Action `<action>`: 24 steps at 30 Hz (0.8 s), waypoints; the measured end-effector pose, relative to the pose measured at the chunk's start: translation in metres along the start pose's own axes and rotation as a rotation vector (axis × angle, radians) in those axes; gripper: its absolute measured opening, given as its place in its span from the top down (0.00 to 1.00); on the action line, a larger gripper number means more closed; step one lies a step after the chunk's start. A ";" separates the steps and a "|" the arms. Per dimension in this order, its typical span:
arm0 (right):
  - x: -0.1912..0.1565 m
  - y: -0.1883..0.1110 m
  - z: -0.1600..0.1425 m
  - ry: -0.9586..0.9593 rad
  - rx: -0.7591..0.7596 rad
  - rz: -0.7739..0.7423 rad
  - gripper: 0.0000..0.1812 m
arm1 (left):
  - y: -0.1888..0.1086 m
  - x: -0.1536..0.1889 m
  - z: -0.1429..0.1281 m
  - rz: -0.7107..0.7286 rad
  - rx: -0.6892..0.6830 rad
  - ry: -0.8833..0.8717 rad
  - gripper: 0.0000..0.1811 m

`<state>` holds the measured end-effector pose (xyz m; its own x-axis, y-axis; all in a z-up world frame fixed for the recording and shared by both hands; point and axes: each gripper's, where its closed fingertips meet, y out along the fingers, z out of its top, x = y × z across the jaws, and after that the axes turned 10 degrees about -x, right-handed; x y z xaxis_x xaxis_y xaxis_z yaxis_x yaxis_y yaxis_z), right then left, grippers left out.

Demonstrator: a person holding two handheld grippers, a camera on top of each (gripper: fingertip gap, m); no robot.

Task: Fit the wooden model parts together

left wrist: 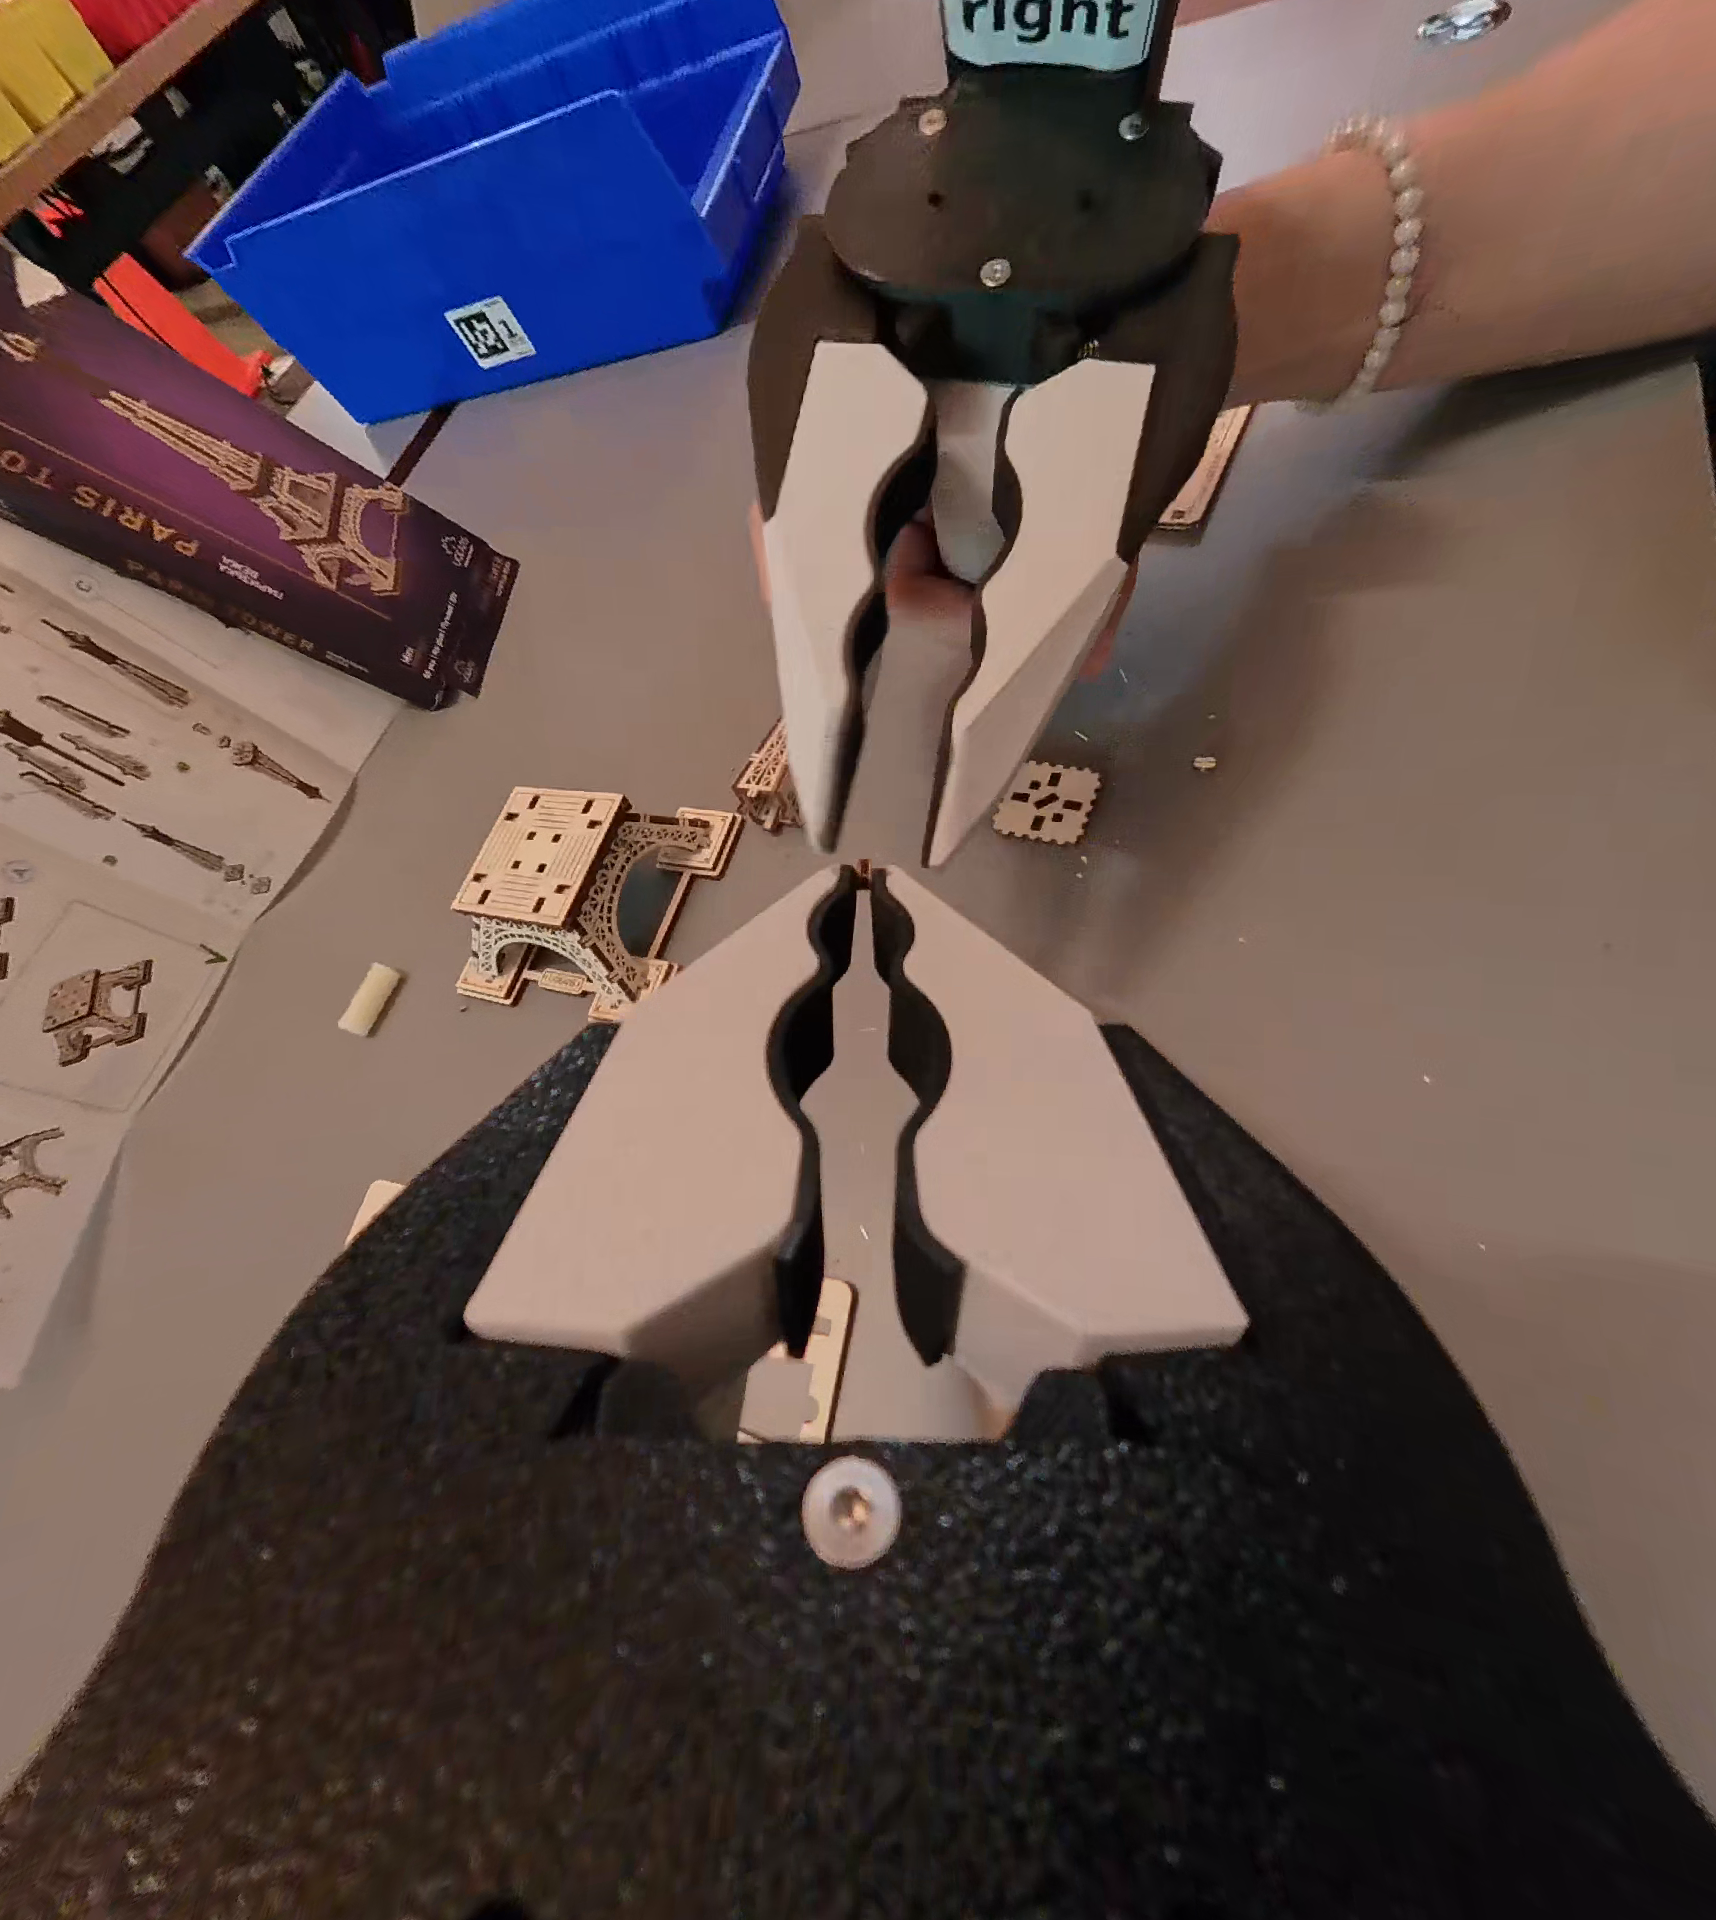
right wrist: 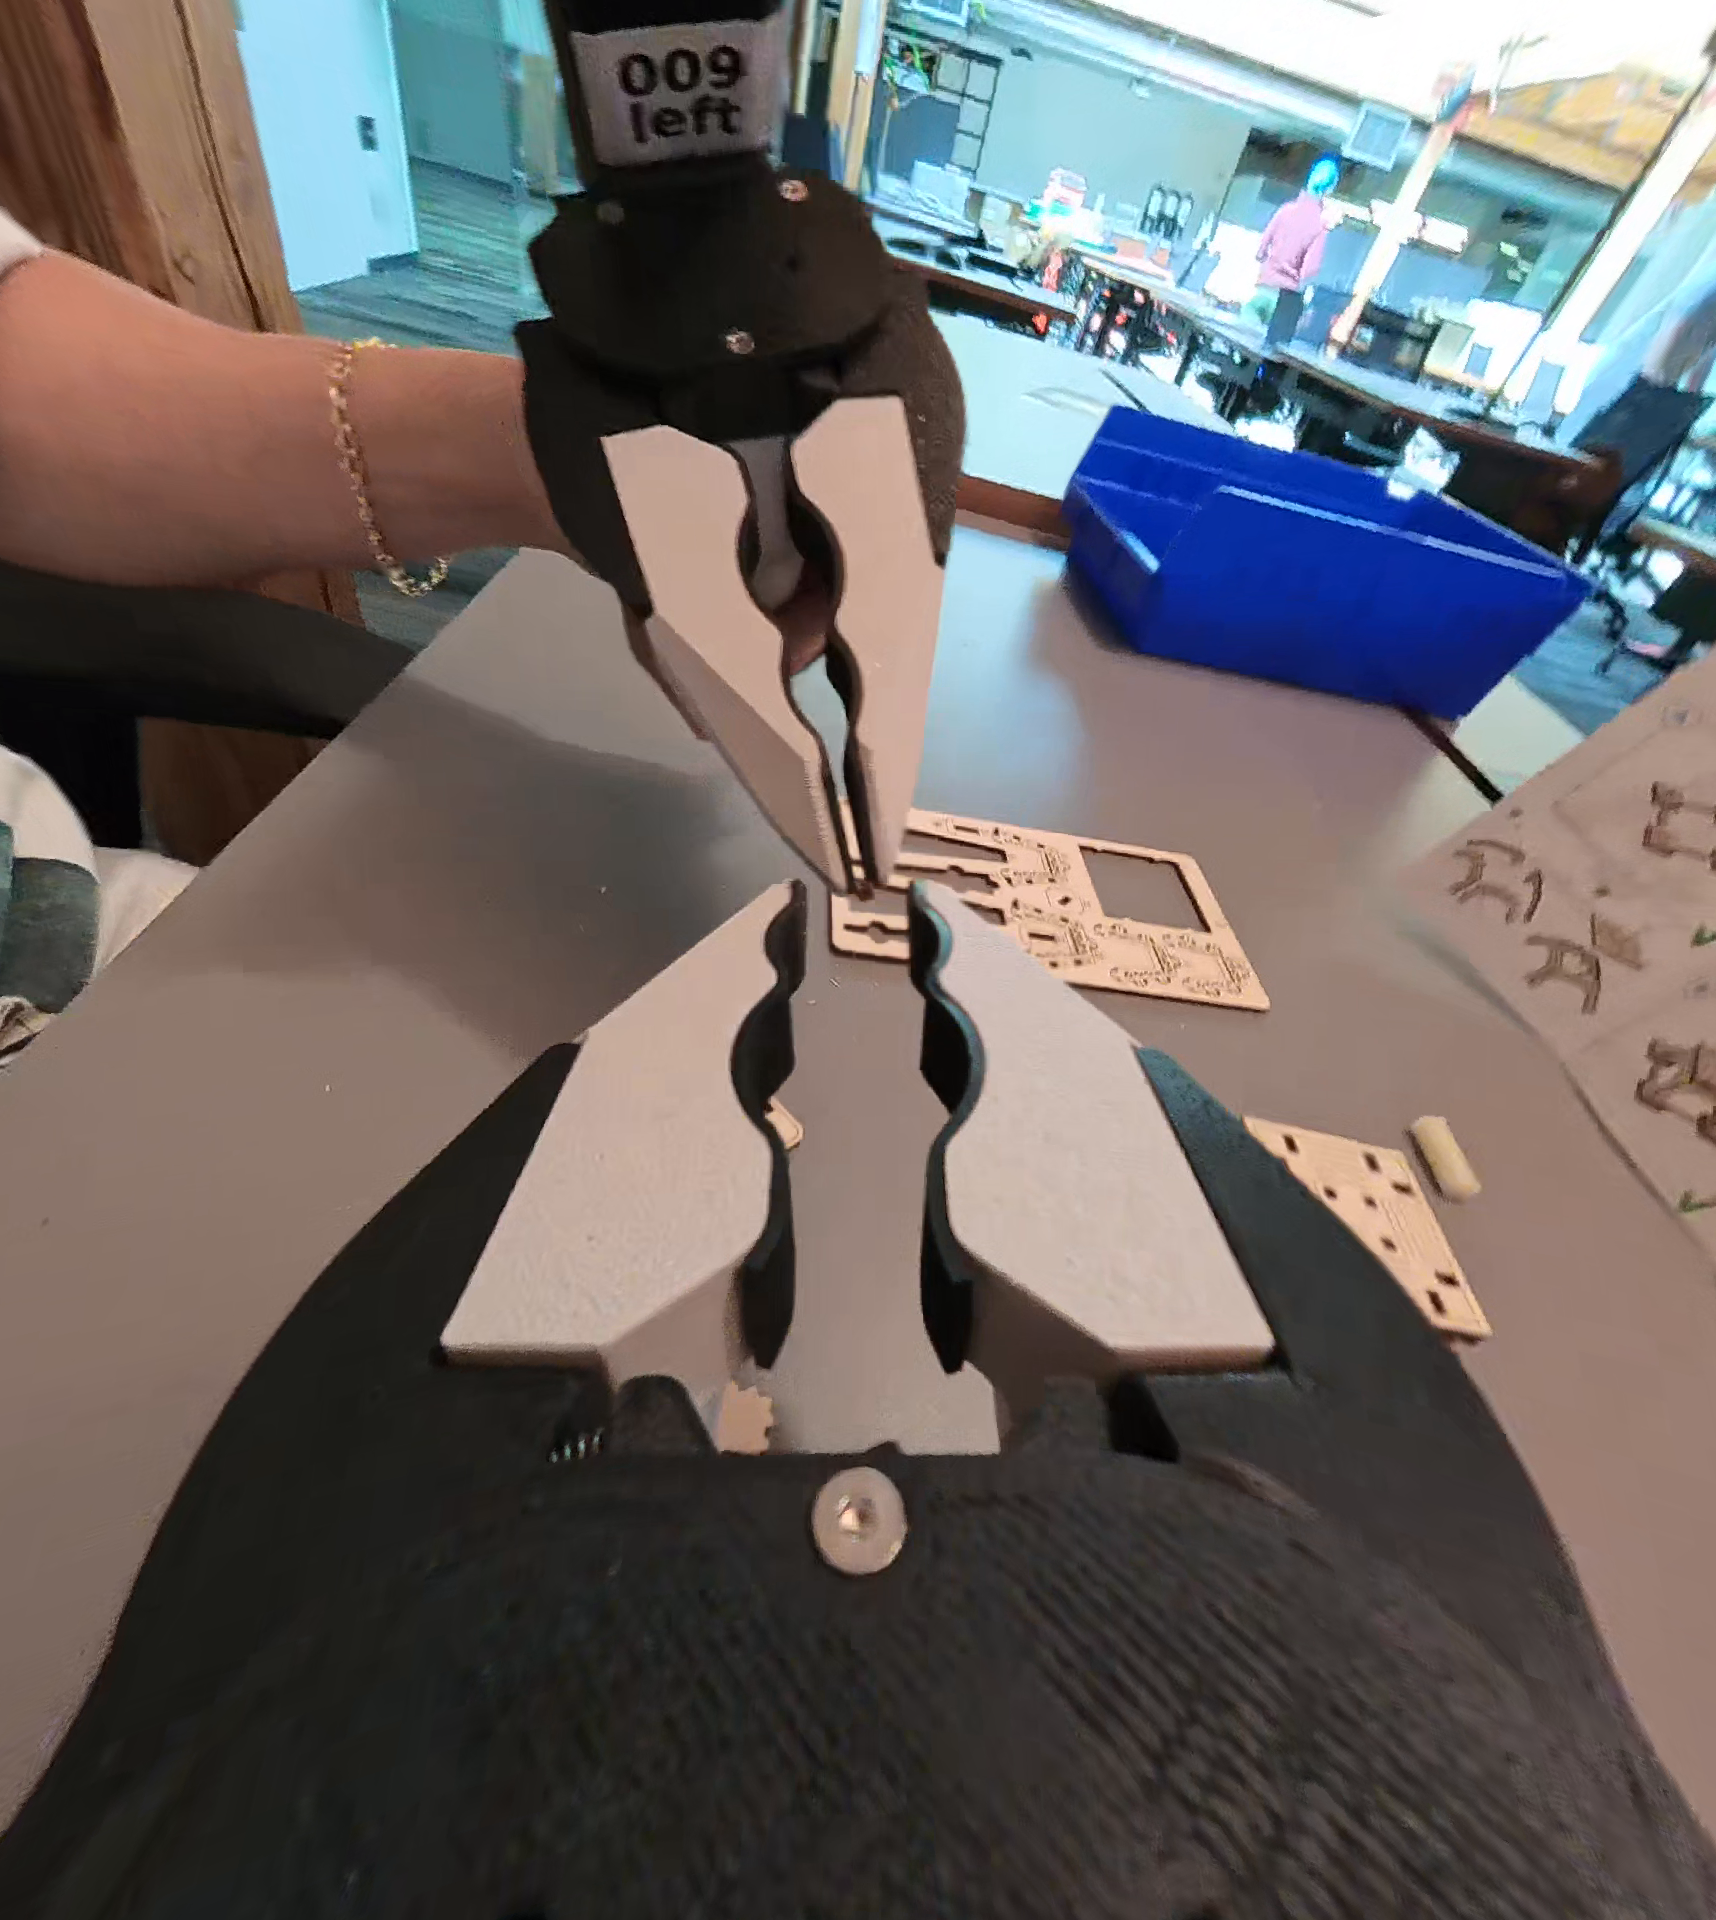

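Observation:
My left gripper (left wrist: 859, 878) is shut on a tiny wooden piece (left wrist: 865, 865) pinched at its very tips. My right gripper (right wrist: 859, 896) is open and empty. It faces the left gripper tip to tip, with its fingertips either side of the piece. The two meet just above the grey table (left wrist: 1353, 935). In the right wrist view the left gripper (right wrist: 851, 883) comes down from above, and in the left wrist view the right gripper (left wrist: 883, 850) does the same. A part-built wooden tower base (left wrist: 573, 904) stands on the table to the left.
A small square wooden plate (left wrist: 1046, 802) and a lattice part (left wrist: 766, 774) lie near the tips. A punched-out parts sheet (right wrist: 1072, 914) lies behind them. A blue bin (left wrist: 521, 208), the kit box (left wrist: 210, 488), an instruction sheet (left wrist: 54, 831) and a small white stick (left wrist: 369, 1000) lie to the left. The grippers are tip to tip, or close to it. Both grippers' tips are roughly 20 cm from the small white stick (left wrist: 369, 1000). It is also in sight in the right wrist view (right wrist: 1445, 1147).

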<state>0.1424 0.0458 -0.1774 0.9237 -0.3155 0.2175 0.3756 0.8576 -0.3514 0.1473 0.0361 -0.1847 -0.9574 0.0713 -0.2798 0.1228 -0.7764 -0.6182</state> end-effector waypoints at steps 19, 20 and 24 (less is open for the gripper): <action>-0.001 -0.006 0.006 -0.051 0.052 -0.019 1.00 | -0.004 0.002 0.010 -0.002 0.019 0.096 1.00; -0.001 -0.005 0.006 -0.051 0.051 -0.013 1.00 | -0.004 0.003 0.010 -0.004 0.020 0.098 1.00; 0.000 -0.005 0.006 -0.037 0.057 -0.006 1.00 | -0.005 0.003 0.010 -0.010 0.041 0.080 1.00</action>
<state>0.1400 0.0440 -0.1698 0.9177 -0.3059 0.2535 0.3750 0.8778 -0.2980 0.1414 0.0342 -0.1748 -0.9342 0.1280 -0.3329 0.1009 -0.8004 -0.5909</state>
